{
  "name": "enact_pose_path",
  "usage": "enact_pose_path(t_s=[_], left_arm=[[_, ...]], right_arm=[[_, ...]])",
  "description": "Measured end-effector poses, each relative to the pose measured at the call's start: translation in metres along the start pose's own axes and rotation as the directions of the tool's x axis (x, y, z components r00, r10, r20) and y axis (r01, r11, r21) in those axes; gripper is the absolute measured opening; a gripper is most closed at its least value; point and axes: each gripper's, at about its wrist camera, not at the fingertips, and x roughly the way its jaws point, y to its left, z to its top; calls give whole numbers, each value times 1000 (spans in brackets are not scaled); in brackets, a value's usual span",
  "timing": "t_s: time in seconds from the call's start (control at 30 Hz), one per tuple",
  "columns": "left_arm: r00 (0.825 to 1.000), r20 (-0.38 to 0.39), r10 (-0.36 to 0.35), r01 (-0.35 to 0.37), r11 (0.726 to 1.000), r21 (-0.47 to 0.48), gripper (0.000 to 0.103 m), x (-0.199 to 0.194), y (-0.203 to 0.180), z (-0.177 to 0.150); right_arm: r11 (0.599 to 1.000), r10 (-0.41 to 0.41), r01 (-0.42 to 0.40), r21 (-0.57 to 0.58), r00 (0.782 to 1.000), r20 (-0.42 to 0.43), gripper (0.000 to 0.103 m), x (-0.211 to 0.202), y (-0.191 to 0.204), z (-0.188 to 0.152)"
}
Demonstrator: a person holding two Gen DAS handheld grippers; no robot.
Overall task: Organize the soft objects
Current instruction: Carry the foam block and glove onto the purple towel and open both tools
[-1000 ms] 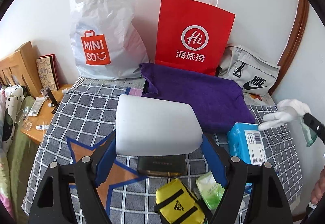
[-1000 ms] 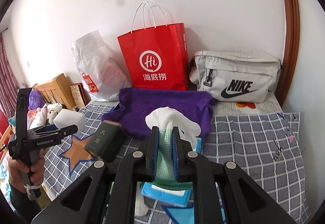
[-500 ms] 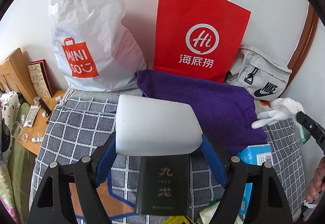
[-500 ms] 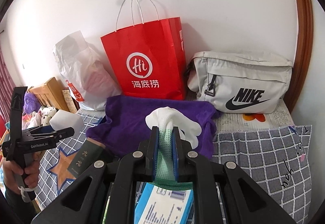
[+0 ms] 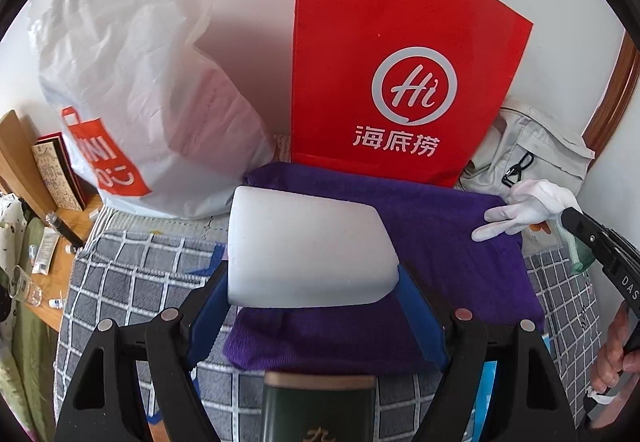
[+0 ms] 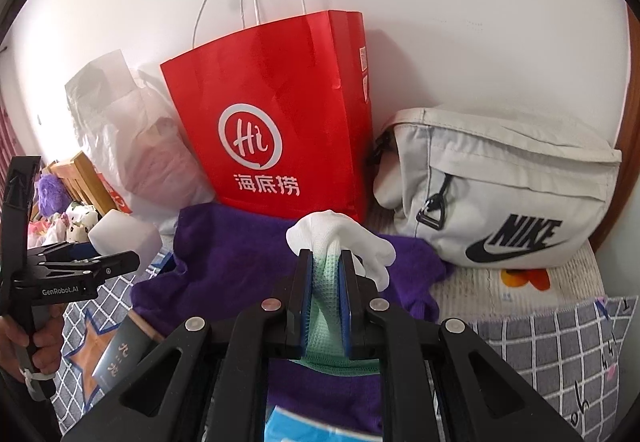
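Observation:
My left gripper [image 5: 312,282] is shut on a white foam block [image 5: 304,246] and holds it above the purple towel [image 5: 460,262] on the bed. It also shows in the right wrist view [image 6: 120,238]. My right gripper [image 6: 326,262] is shut on a white glove with a green cuff [image 6: 340,238], held above the same towel [image 6: 224,250]. The glove shows at the right of the left wrist view [image 5: 524,205]. A red paper bag [image 5: 400,81] and a white plastic MINISO bag [image 5: 132,81] stand against the wall behind.
A grey Nike bag [image 6: 504,193] lies at the back right. A dark green box [image 5: 320,406] and a blue tissue pack [image 6: 304,426] lie on the checked bedcover [image 5: 132,282]. A wooden bedside table [image 5: 44,274] with small items stands left.
Both grippers have moved forward toward the bags at the wall, carrying the foam block and the glove. Both now hang over the purple towel.

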Motion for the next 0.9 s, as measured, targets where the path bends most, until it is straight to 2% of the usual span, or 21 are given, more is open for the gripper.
enact_pose_path(t_s=[0.07, 0.2, 0.47, 0.9], left_arm=[[1000, -13, -7, 7, 1000, 1, 79, 12, -2, 5], [997, -48, -65, 64, 998, -22, 79, 37, -5, 13], [991, -103, -81, 76, 996, -52, 79, 80, -5, 22], [981, -154, -118, 112, 993, -46, 81, 112, -5, 26]], right_arm=[[1000, 8, -8, 6, 1000, -14, 12, 10, -4, -1], [1000, 3, -3, 5, 997, -72, 12, 34, -10, -6], [1000, 2, -1, 4, 992, -129, 14, 62, -20, -13], [1000, 25, -23, 8, 972, -235, 15, 93, -26, -28]])
